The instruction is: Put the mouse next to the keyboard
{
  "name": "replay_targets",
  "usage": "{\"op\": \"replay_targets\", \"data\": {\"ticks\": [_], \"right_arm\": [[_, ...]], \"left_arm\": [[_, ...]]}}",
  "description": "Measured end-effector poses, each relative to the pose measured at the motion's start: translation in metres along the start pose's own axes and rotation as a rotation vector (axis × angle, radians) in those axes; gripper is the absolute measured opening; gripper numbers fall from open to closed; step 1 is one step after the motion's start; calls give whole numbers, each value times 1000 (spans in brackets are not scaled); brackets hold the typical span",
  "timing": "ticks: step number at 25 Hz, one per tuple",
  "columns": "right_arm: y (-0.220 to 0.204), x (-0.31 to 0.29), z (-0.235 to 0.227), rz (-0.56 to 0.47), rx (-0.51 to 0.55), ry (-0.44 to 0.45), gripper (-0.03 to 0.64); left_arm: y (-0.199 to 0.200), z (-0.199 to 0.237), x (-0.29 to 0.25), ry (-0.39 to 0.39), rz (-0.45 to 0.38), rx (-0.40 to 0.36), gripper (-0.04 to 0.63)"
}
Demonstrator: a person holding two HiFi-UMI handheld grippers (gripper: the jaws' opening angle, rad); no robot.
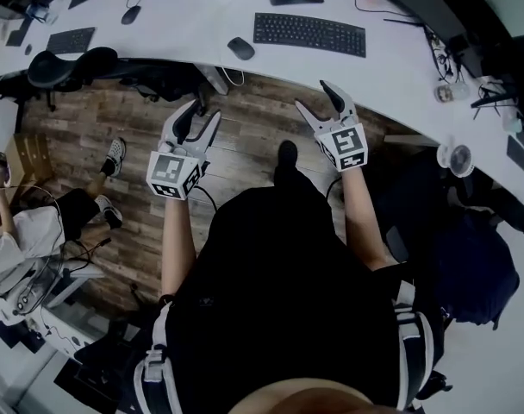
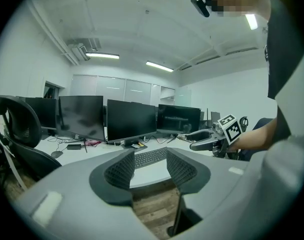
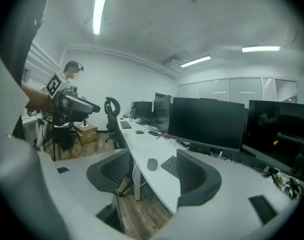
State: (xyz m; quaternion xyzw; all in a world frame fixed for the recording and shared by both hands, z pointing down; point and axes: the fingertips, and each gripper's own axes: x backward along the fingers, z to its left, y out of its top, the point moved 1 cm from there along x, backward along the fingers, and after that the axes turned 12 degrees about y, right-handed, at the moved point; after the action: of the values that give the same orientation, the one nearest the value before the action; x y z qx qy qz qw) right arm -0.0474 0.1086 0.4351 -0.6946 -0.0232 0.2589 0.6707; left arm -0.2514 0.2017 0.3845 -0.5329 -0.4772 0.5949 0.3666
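Long white counter (image 1: 202,24), curved across the top of the head view, above a wood-plank floor (image 1: 245,136). On it, near the front edge, a black keyboard (image 1: 309,33); left of that, apart from it and closer to the edge, a dark mouse (image 1: 240,48). Farther left, a second keyboard (image 1: 71,40) and a second mouse (image 1: 131,15). Along the back, a row of dark monitors (image 2: 131,120) and loose cables (image 1: 370,11). Toward the right end, a small round item (image 1: 443,91), too small to tell.
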Motion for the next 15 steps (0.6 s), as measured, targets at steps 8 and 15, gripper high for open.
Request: {"op": "replay_targets", "data": {"ticks": [8, 15], "right_arm": [[-5, -24, -41, 25, 22, 132, 295], [-14, -45, -67, 51, 40, 213, 295]], "left_arm": [[9, -12, -42, 72, 19, 17, 195], [9, -17, -70, 107, 24, 58, 195]]}}
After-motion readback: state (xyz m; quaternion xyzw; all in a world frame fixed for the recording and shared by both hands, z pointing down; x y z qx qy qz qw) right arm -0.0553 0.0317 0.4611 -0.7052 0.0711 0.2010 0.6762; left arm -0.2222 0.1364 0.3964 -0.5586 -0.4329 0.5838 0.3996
